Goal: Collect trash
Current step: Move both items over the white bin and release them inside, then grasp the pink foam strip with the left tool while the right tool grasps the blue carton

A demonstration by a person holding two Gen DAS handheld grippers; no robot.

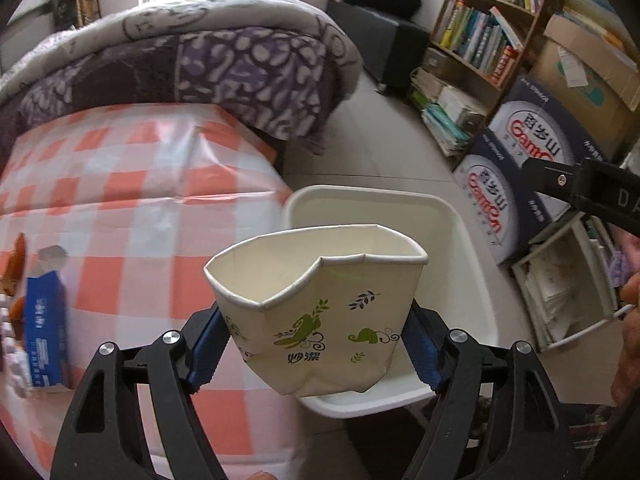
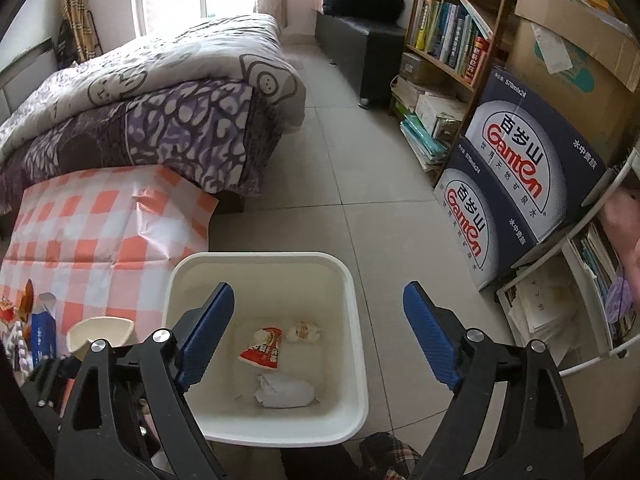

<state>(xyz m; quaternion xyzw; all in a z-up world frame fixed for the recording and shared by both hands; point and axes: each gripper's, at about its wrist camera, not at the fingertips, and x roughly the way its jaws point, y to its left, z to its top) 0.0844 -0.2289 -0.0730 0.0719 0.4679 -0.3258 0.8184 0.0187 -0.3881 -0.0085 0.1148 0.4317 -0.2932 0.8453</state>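
The left claw [image 1: 316, 344] is clamping a crumpled paper cup [image 1: 320, 312] between its blue pads, holding it upright over the near rim of the white bin [image 2: 264, 436], which is standing on the tiled floor just beside the counter's right edge. The right claw [image 2: 318, 340] is hanging over the bin with its jaws wide apart and nothing between them. Three pieces are already lying in the bin: a red snack wrapper [image 2: 262, 348], a balled tissue [image 2: 306, 331] and a crumpled white paper [image 2: 284, 391]. So the job is looking well underway (though not finished). The cup is not yet dropped, and on the checkered counter [image 1: 132, 208], toward its left edge, a blue carton [image 1: 44, 332] and some smaller packets are waiting, too blurred to name.
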